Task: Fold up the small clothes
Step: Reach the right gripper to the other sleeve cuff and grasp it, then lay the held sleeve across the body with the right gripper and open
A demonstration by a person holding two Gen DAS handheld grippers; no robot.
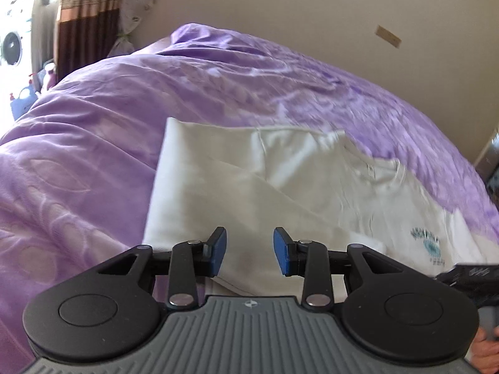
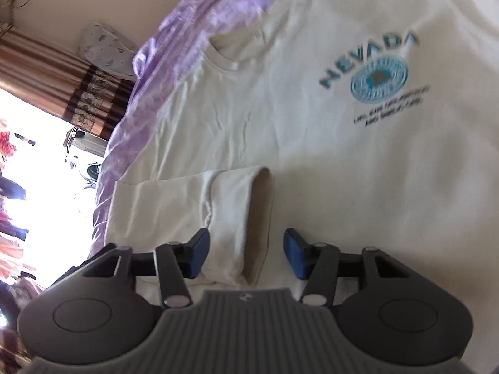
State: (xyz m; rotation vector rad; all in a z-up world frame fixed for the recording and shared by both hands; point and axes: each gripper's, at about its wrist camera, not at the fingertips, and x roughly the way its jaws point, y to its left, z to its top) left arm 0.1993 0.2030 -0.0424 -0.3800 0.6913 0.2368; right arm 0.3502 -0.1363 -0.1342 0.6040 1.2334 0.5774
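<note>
**T-shirt partly folded on the bed**

T-shirt [image 2: 280,131], cream-white, spread flat on a purple bedspread [image 1: 93,143]. Teal "NEVADA" print [image 2: 374,71] facing up on the chest; neckline [image 2: 224,59] near the bedspread's edge in the right wrist view. One sleeve [image 2: 218,212] folded inward over the body, cuff opening showing. Left gripper [image 1: 249,251] poised above the folded side panel, blue-padded fingers [image 1: 218,249] spread, nothing pinched. Right gripper [image 2: 246,254] low over the folded sleeve, fingers [image 2: 199,249] spread to either side of the cuff, pads clear of the cloth. Striped curtain [image 1: 90,9] by a bright window behind.
</note>
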